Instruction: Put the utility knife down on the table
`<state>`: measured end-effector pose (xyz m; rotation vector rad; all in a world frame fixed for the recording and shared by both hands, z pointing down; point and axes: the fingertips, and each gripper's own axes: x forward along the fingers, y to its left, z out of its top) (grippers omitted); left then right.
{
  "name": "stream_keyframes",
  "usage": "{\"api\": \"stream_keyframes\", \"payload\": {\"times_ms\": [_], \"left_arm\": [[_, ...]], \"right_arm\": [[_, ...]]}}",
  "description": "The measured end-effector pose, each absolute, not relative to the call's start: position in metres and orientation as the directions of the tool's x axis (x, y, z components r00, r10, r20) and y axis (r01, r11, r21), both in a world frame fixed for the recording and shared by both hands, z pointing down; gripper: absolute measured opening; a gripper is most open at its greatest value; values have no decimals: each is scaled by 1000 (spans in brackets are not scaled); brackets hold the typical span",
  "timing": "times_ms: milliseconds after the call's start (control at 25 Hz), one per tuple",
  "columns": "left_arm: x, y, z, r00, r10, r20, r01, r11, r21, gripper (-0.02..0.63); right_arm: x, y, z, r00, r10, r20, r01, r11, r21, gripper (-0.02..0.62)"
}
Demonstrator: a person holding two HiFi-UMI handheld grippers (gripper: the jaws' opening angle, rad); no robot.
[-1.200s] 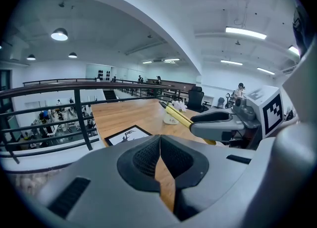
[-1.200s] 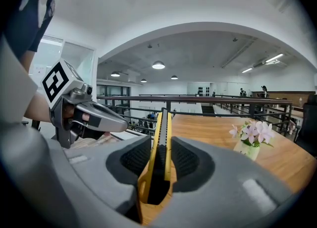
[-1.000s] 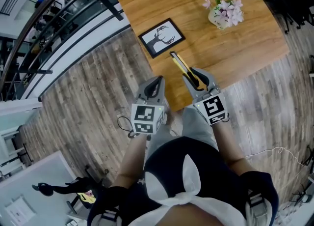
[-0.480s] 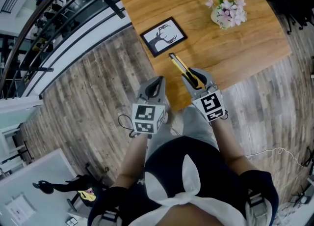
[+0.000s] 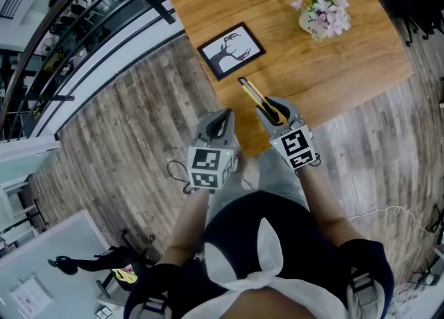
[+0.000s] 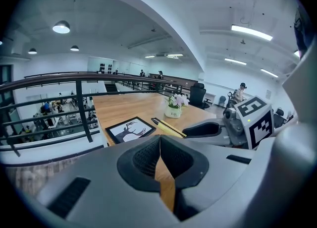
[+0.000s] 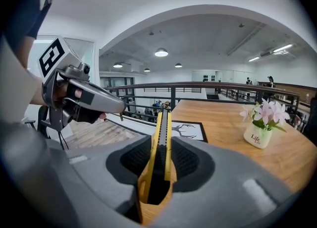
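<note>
Sinking slightly toward the table [image 5: 347, 68], the right gripper [image 5: 279, 111] is still clamping the yellow utility knife [image 5: 255, 94], whose tip is pointing to 11 o'clock at the picture frame [image 5: 231, 50]. Setting it down and letting go are remaining. At its 9 o'clock, the left gripper [image 5: 220, 122] is idling with its jaws together, empty.

In front of me is a wooden bench [image 5: 333, 68]. It stands on a floor [image 5: 132, 130] of grey planks. Two things sit on it. A picture of a deer [image 5: 231, 51] in a black frame lies flat near the left edge. A little white pot of pink flowers [image 5: 320, 19] stands upright, well apart from the picture.
</note>
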<state>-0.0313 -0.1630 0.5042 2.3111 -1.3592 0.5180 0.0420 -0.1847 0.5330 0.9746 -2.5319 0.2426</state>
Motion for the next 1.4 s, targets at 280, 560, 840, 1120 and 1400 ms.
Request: {"api": "stream_keyframes", "payload": {"times_ms": [280, 560, 840, 1120, 1400], "left_arm": [[-34, -162, 510, 457, -721, 520, -883, -439, 167, 20], [-37, -165, 514, 449, -721, 528, -888, -427, 171, 20], [-37, -163, 520, 446, -718, 535, -890, -420, 178, 20], [-34, -159, 522, 440, -715, 542, -893, -413, 181, 20], [-32, -156, 524, 436, -712, 551, -894, -410, 178, 20]], "right_arm": [[40, -186, 547, -665, -585, 464, -669, 743, -22, 123], [36, -188, 561, -666, -561, 491, -655, 756, -24, 123], [34, -188, 578, -667, -533, 521, -638, 770, -30, 123], [31, -184, 590, -672, -500, 546, -612, 791, -29, 123], [32, -181, 606, -665, -478, 573, -603, 797, -36, 123]]}}
